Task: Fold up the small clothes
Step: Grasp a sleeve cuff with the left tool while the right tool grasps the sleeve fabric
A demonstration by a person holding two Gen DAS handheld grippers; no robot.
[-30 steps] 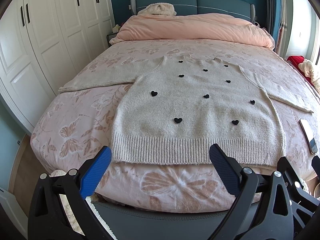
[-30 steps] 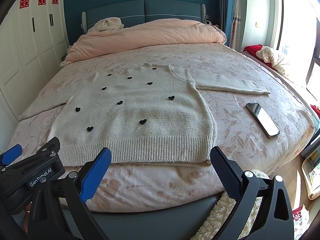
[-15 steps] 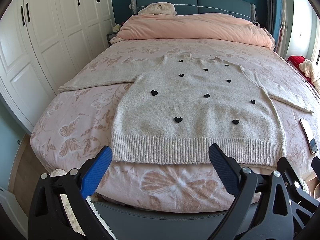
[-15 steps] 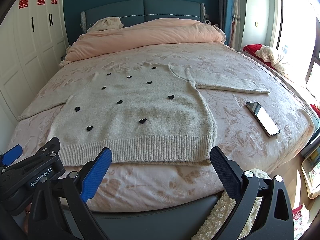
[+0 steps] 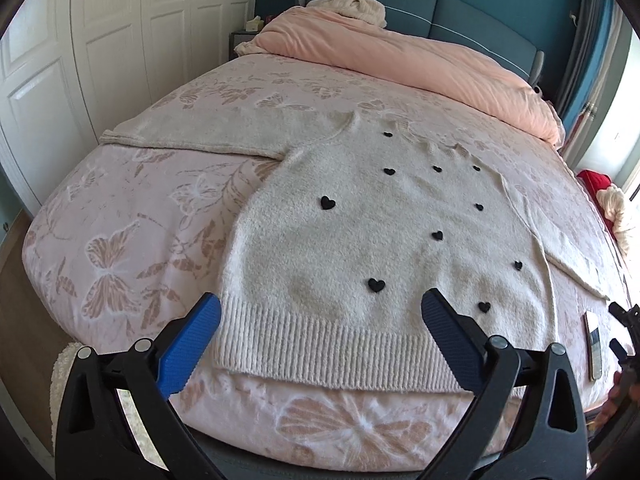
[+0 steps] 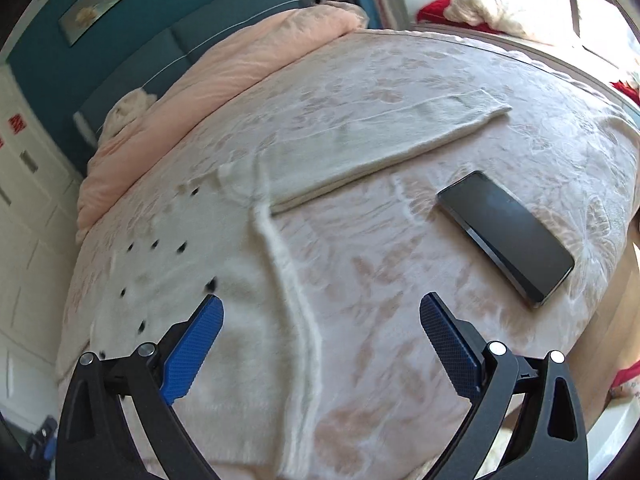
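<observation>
Left wrist view: we look along the left gripper (image 5: 320, 320) over the foot of the bed (image 5: 120, 216).
Sweater: the cream sweater (image 5: 360, 240) with black hearts lies flat and face up on the bed, both sleeves spread outward, ribbed hem (image 5: 320, 344) nearest us.
Left jaws: released, spread wide, holding nothing; they hover just above the hem without touching it.
Elsewhere: a pink duvet (image 5: 400, 52) is heaped at the headboard end, and white wardrobe doors (image 5: 80, 40) stand to the left.

Right wrist view: we see the right gripper (image 6: 320, 320) tilted over the sweater's right edge.
Right jaws: released as well, empty, straddling the side seam (image 6: 280, 248) from above.
Right sleeve: the right sleeve (image 6: 380, 140) stretches away across the bed, flat and unfolded.
Phone: a dark phone (image 6: 504, 236) lies on the bed just beside the sleeve, apart from it.

Progress: we judge that no fold has begun.
Risk, phone: a sweep toward the sleeve cuff could knock the phone off the bed.
Risk, grip: the fluffy knit may bunch, or we may pinch the bed cover with it.
Risk, symmetry: uneven lifts would skew the fold.
</observation>
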